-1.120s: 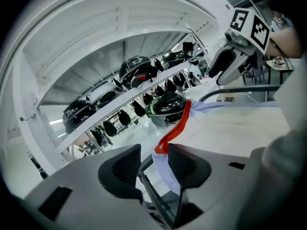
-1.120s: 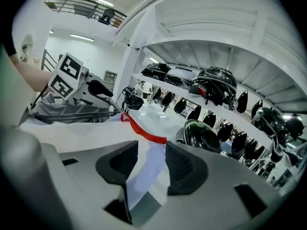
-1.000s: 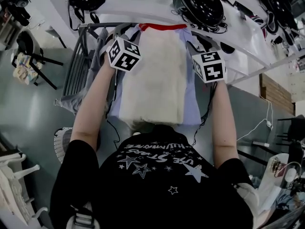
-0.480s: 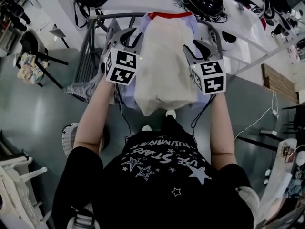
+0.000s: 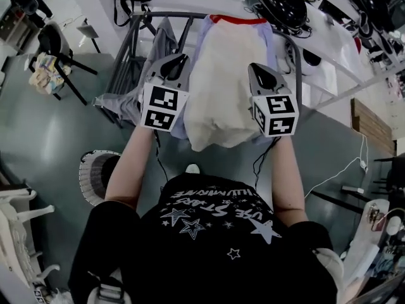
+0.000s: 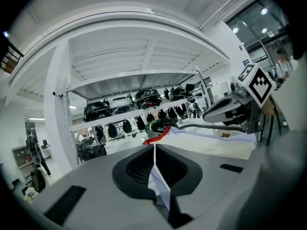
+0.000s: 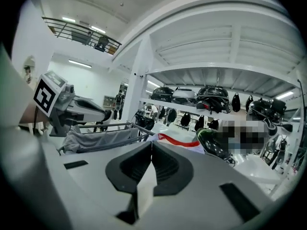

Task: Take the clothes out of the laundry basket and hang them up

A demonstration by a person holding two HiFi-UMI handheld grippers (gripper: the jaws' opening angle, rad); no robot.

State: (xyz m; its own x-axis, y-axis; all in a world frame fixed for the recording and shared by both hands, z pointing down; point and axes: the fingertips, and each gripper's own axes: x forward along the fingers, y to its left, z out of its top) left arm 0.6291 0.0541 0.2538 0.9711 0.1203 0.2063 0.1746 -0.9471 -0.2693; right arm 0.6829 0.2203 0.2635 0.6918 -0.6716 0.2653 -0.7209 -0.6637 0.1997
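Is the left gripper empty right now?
No, the left gripper has jaws that have just closed on a fold of the pale garment, pinched between them in the left gripper view.

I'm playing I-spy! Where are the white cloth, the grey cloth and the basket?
white cloth [image 5: 224, 87], head view, its middle.
grey cloth [image 5: 117, 105], head view, its hanging lower part.
basket [image 5: 88, 177], head view, its ribbed wall.

We see a pale lilac garment [image 5: 221, 75] with a cream fleecy inside and a red neck edge. It is spread in the upper middle, neck toward the grey drying rack [image 5: 130, 43]. A grey cloth [image 5: 117, 101] hangs there. The round laundry basket [image 5: 87, 179] is at lower left.
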